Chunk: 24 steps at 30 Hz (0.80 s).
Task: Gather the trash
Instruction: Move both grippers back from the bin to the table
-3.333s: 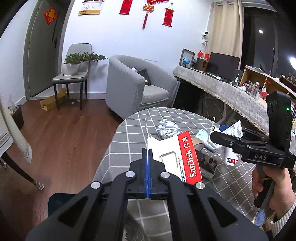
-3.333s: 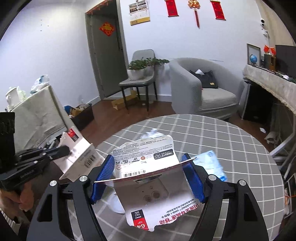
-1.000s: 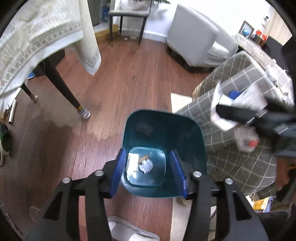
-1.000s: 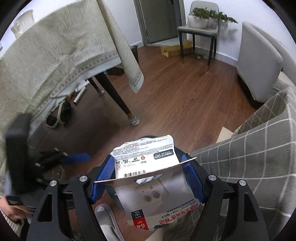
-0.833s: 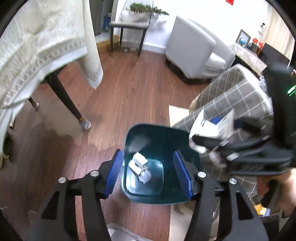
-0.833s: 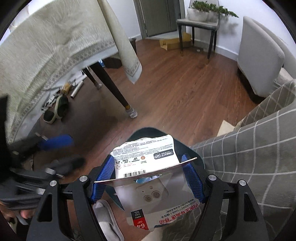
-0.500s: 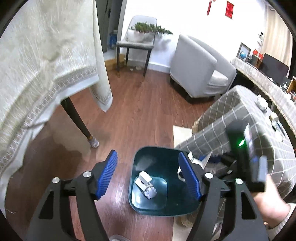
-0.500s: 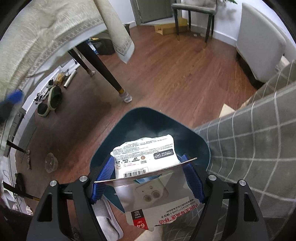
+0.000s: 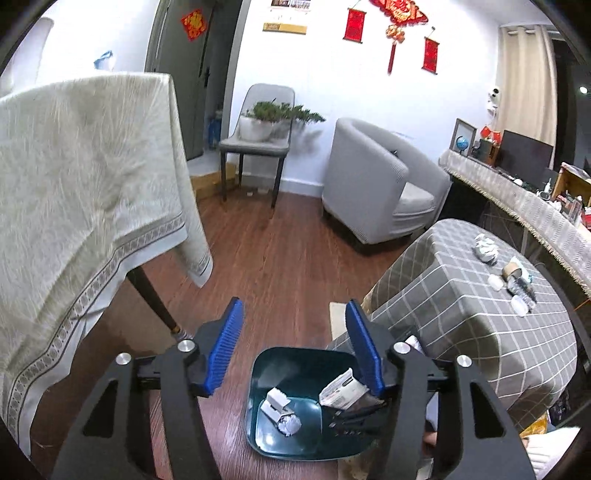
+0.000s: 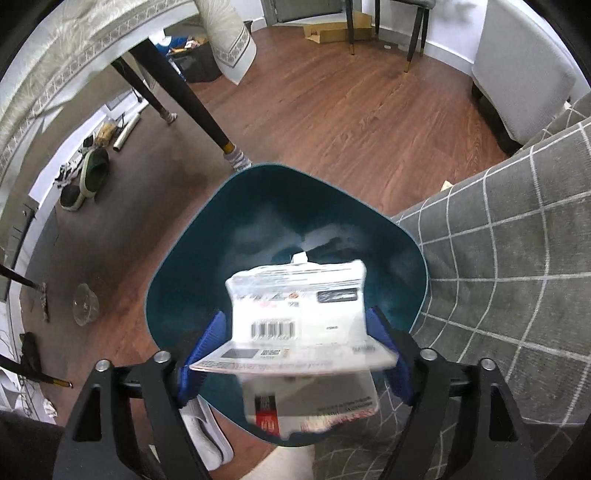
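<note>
Grey checked cloth covers the round table (image 9: 480, 314) at right, crumpled trash on top. Just left of it on the wood floor stands the teal bin (image 10: 258, 229). Right gripper (image 10: 297, 354) hangs over it; its jaws, just opening, flank a blurred memory-card package (image 10: 295, 317). Left gripper (image 9: 293, 350) spread, empty, jaws just narrowing.

Home living room. Brown wood-plank floor (image 9: 280, 258), grey upholstered tub armchair (image 9: 376, 188), grey dining chair (image 9: 258, 144) bearing a potted green plant (image 9: 277, 114). Red paper hangings (image 9: 391, 22) on white wall. Round table under grey checked cloth (image 9: 469, 310). Slippers (image 10: 92, 170) on floor.
</note>
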### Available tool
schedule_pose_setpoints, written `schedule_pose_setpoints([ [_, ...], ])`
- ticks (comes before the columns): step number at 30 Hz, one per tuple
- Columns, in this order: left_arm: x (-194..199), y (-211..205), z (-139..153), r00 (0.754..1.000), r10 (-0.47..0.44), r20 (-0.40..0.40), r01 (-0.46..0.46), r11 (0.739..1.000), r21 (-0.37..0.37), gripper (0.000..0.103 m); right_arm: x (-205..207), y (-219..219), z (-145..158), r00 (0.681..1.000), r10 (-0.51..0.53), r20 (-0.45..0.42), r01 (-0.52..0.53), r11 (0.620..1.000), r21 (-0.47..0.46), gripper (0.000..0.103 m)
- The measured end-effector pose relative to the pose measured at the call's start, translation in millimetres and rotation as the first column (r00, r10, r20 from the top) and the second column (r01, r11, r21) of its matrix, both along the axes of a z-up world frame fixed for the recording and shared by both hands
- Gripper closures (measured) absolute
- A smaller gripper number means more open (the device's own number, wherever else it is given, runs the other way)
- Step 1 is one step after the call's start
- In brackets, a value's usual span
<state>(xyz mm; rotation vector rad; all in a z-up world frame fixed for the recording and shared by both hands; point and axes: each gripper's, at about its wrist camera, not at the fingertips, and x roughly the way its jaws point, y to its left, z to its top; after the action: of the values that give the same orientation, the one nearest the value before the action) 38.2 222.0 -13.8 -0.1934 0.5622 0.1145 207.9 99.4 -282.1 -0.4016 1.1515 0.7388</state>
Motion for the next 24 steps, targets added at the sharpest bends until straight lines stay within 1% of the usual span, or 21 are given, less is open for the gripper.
schedule_pose_setpoints([
  [1,-1,-1,1,1.000,-0.002,0.004,0.002,1.000,0.002,0.044,-1,0,-3,1.000,0.004,0.000,-0.004,1.000,-0.011,0.015],
  [2,-2,0,3,1.000,-0.004,0.009,0.004,1.000,0.002,0.047,-2,0,-3,1.000,0.008,-0.001,-0.008,1.000,-0.017,0.012],
  [5,-2,0,10,1.000,-0.002,0.026,0.002,1.000,-0.013,0.054,-8,-2,-2,1.000,0.027,0.004,-0.027,0.999,-0.025,0.012],
  [9,-3,-3,21,0.998,0.002,0.058,-0.001,1.000,-0.019,0.054,-13,-8,13,0.999,0.040,0.012,-0.040,0.999,0.009,0.012],
  [13,-4,-11,34,0.996,-0.005,0.089,0.006,1.000,-0.016,0.054,-21,-14,39,0.997,0.062,0.039,-0.065,0.996,0.066,0.012],
  [17,-6,-22,45,0.993,-0.018,0.121,0.018,1.000,-0.005,0.054,-32,-19,76,0.993,0.085,0.084,-0.097,0.985,0.143,0.012],
  [21,-5,-29,52,0.987,-0.034,0.155,0.035,0.999,-0.006,0.054,-43,-29,112,0.982,0.107,0.154,-0.136,0.971,0.197,0.012],
  [24,-3,-37,56,0.984,-0.043,0.170,0.041,0.999,0.014,0.054,-54,-40,139,0.967,0.109,0.229,-0.160,0.964,0.214,0.012],
])
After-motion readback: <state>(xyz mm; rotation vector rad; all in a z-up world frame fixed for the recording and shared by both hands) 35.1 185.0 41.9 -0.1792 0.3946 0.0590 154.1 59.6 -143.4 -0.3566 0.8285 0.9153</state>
